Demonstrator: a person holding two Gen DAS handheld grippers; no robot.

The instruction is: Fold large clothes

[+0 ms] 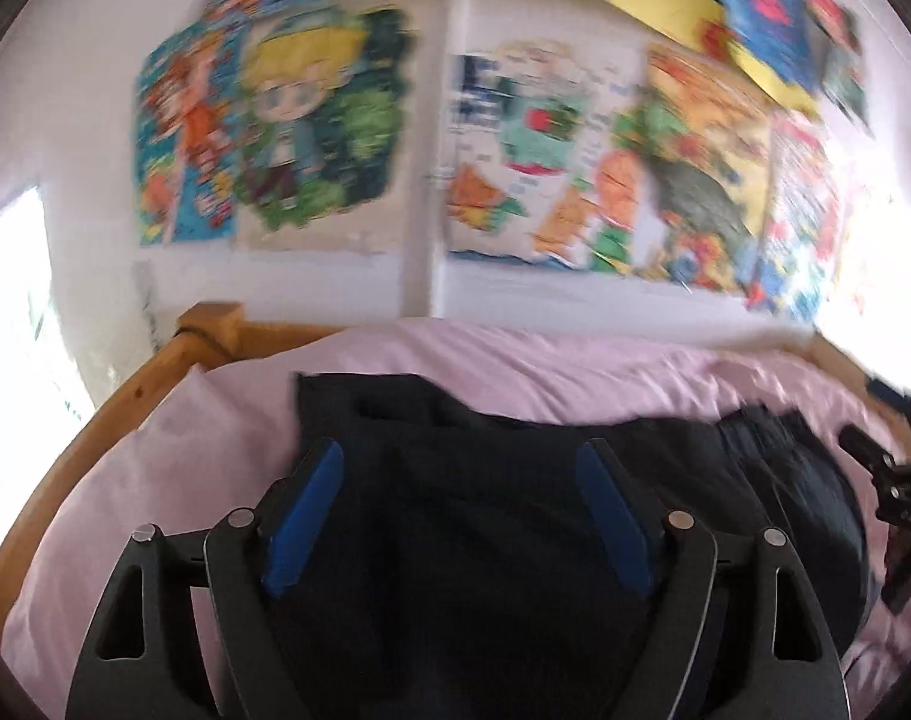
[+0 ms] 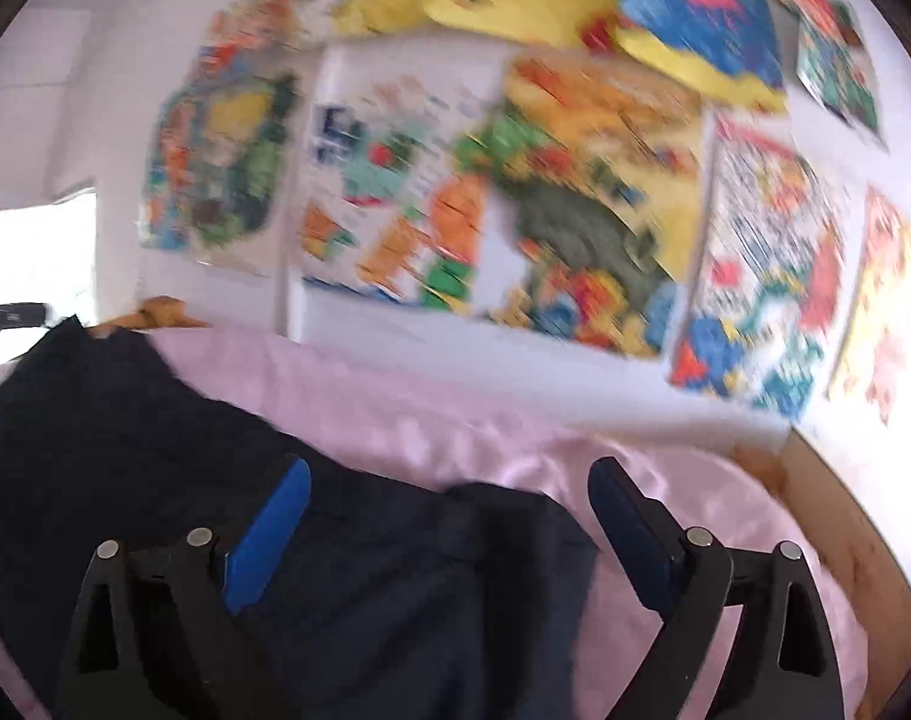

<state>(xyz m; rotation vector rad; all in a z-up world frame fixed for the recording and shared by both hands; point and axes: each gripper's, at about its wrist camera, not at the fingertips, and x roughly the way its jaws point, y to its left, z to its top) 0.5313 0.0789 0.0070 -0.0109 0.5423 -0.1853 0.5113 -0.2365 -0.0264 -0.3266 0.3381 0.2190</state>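
The garment [image 1: 485, 516], dark navy or black, lies on the pink sheet [image 1: 155, 480]. In the left view it fills the middle and runs to 3 o'clock, where its edge bunches into ridges. In the right view it spreads from 9 o'clock to the centre, with a squared flap ending near 6 o'clock. Both pictures are blurred, so you cannot read seams or tell what kind of garment it is.

Your left gripper [image 1: 461, 516] is spread wide above the cloth, holding nothing. Your right gripper [image 2: 449, 531] is likewise released, its left pad over the cloth and its right pad over bare sheet.

To fold well, I judge you should slow down, pick an edge rather than the middle, and pinch one layer at matching points with both hands. Smooth the bunched part first.

The bed frame [image 1: 119, 408] curves round from 9 to 11 o'clock, with posters [image 1: 275, 126] on the wall above.
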